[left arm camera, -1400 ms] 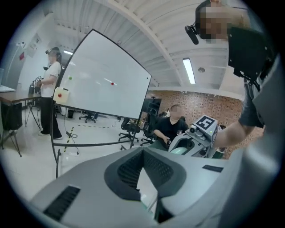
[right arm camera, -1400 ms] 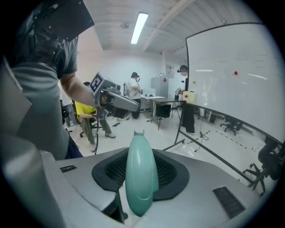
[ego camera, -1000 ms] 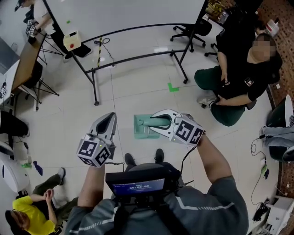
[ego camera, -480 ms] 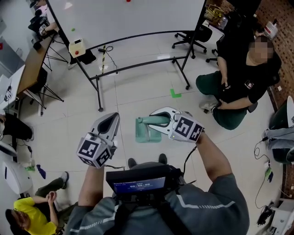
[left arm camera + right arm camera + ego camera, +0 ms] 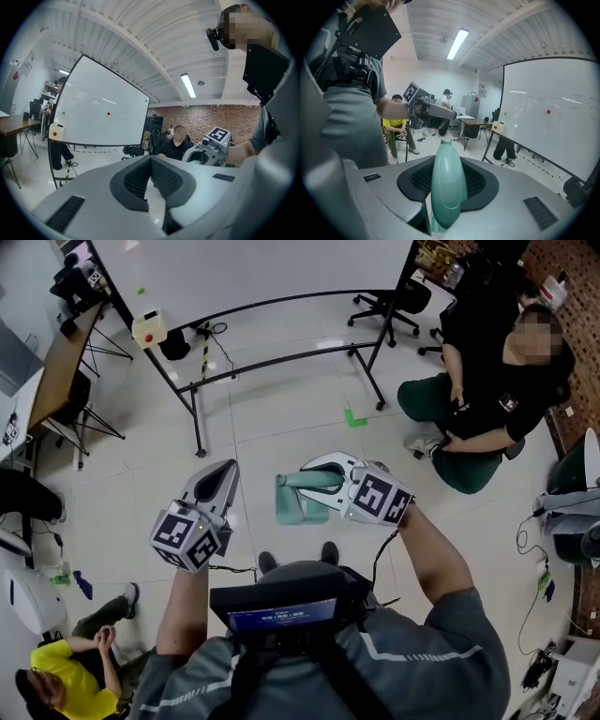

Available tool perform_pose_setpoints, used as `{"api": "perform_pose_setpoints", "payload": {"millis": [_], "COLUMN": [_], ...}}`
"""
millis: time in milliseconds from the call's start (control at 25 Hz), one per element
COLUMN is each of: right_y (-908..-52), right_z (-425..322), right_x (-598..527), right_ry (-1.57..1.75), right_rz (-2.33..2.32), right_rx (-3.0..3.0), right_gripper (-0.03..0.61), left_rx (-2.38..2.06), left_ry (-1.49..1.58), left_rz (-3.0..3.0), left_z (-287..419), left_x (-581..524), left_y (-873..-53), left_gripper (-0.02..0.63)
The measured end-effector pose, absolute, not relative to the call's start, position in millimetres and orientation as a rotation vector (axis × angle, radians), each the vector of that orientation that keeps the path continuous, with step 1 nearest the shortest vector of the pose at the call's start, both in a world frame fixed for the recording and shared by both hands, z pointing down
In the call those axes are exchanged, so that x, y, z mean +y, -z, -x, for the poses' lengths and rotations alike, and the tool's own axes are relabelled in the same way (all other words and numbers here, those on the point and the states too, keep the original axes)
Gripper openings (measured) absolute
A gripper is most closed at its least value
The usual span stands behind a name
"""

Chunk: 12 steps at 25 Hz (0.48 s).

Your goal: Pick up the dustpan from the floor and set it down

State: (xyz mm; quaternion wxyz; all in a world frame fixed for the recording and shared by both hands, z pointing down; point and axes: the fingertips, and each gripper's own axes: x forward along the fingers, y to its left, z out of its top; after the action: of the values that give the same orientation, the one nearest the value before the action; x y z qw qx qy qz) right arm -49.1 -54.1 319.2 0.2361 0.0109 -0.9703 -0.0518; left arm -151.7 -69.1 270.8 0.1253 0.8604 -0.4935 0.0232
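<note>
A pale green dustpan [image 5: 298, 508] hangs in the air in front of me, off the white floor. My right gripper [image 5: 306, 474] is shut on its rounded handle [image 5: 449, 186], which runs out between the two pads toward the pan. The pan itself hangs at the handle's far end, just left of the gripper in the head view. My left gripper [image 5: 225, 471] is beside it on the left, apart from the dustpan. Its fingertips [image 5: 151, 158] meet with nothing between them.
A large whiteboard [image 5: 253, 268] on a black frame with legs [image 5: 281, 362] stands ahead. A person [image 5: 487, 399] sits at the right, near an office chair [image 5: 394, 301]. Green tape [image 5: 353, 417] marks the floor. A desk [image 5: 52, 367] stands at the left, and a person in yellow [image 5: 61, 681] at lower left.
My right gripper, still holding the dustpan, has drifted slightly left and up. The left gripper has stayed about where it was.
</note>
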Motion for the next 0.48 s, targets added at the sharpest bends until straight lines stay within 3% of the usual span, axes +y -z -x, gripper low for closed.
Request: {"api": "perform_pose_setpoints", "payload": {"millis": [480], "right_y": [-484], "right_z": [56], "right_x": [-116], "right_ry": [0.124], "right_rz": [-0.021], "right_rx": [-2.616], "right_gripper": [0.14], "left_rx": [-1.439], "left_ry": [-0.152], "left_rz": [-2.309], "left_z": [175], "left_x": [-135], "left_y": [-419], "left_gripper": [0.031]}}
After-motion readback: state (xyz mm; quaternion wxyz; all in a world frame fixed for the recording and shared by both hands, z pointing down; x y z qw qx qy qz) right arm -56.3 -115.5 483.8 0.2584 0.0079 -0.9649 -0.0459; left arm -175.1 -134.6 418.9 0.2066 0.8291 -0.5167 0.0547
